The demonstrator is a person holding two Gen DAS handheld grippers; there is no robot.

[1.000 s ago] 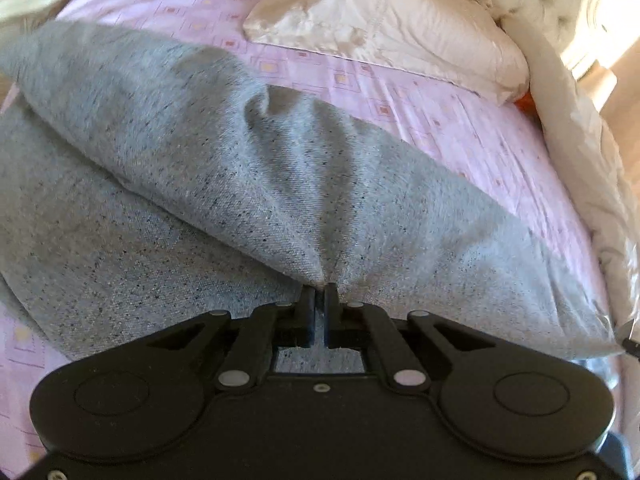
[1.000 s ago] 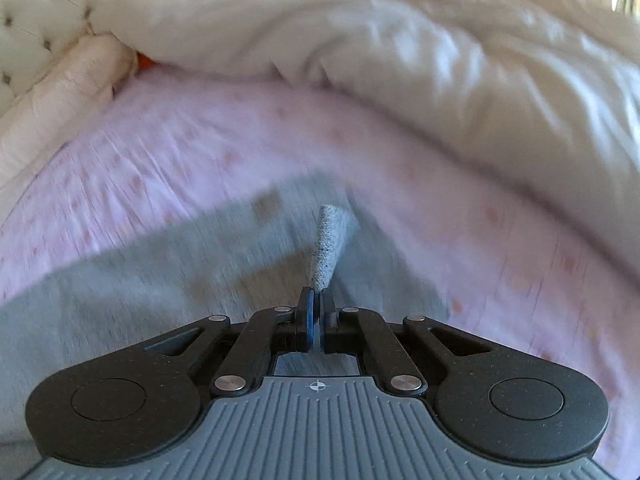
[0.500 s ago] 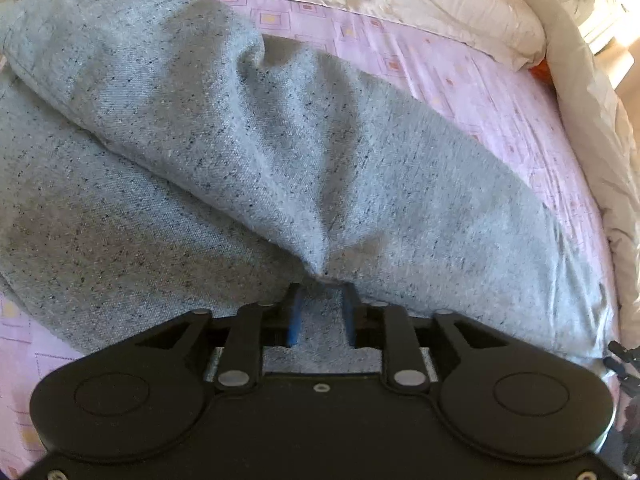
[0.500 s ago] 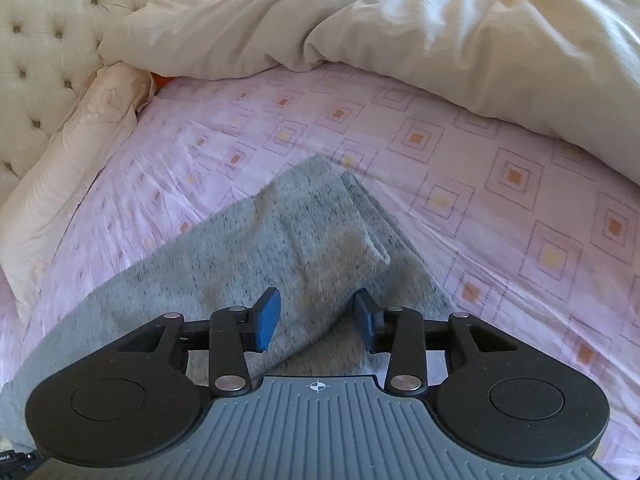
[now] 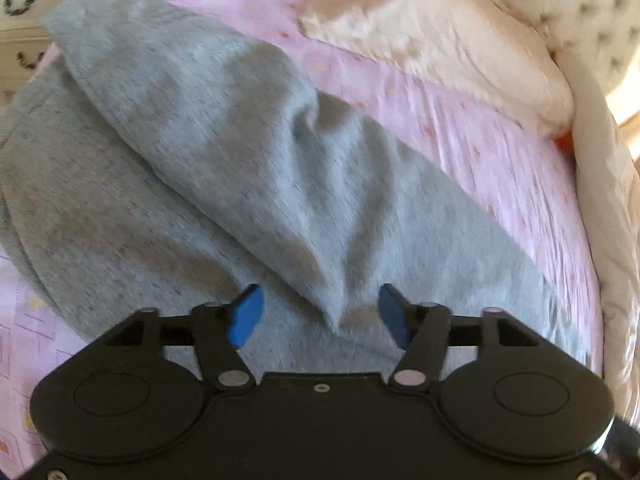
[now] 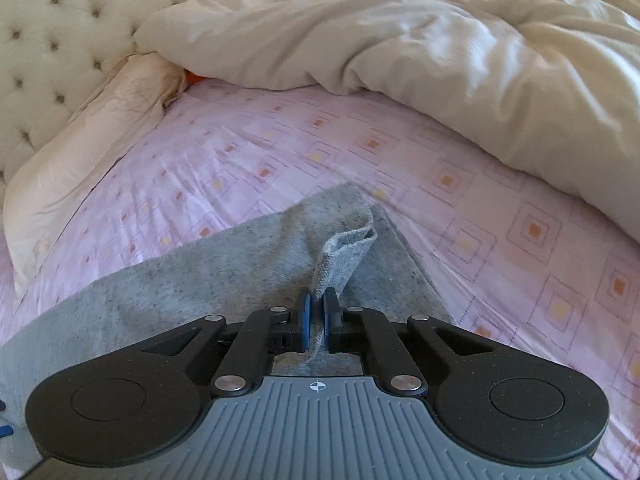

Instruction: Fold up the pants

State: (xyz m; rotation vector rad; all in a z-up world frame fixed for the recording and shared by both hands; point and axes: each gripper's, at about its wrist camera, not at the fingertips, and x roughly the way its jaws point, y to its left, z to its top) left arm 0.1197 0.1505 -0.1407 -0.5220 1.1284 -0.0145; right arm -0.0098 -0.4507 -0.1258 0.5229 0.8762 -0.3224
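1. Grey marled pants (image 5: pixel 224 184) lie spread on the pink patterned sheet (image 5: pixel 472 152) of a bed, one layer folded over another so that a raised ridge of cloth runs diagonally across the garment.
2. The left tool (image 5: pixel 322 314) hovers just above the pants with its blue pads (image 5: pixel 245 316) spread wide apart, holding nothing; the pointed end of the fold lies between them.
3. The right tool (image 6: pixel 316 318) is pinched tight on a corner of the pants (image 6: pixel 224 276); a small flap of grey cloth (image 6: pixel 346 250) stands up from between its pads, lifted off the layer beneath.
4. Beyond the pants in the right wrist view, a cream duvet (image 6: pixel 420 52) is bunched along the far side of the sheet (image 6: pixel 280 160).
5. A cream pillow (image 6: pixel 84 152) rests beside the sheet, against the tufted headboard (image 6: pixel 60 32).
6. The left wrist view is blurred; a pillow (image 5: pixel 440 44) lies past the pants, and pale furniture with dark handles (image 5: pixel 20 2) stands off the sheet's far corner.
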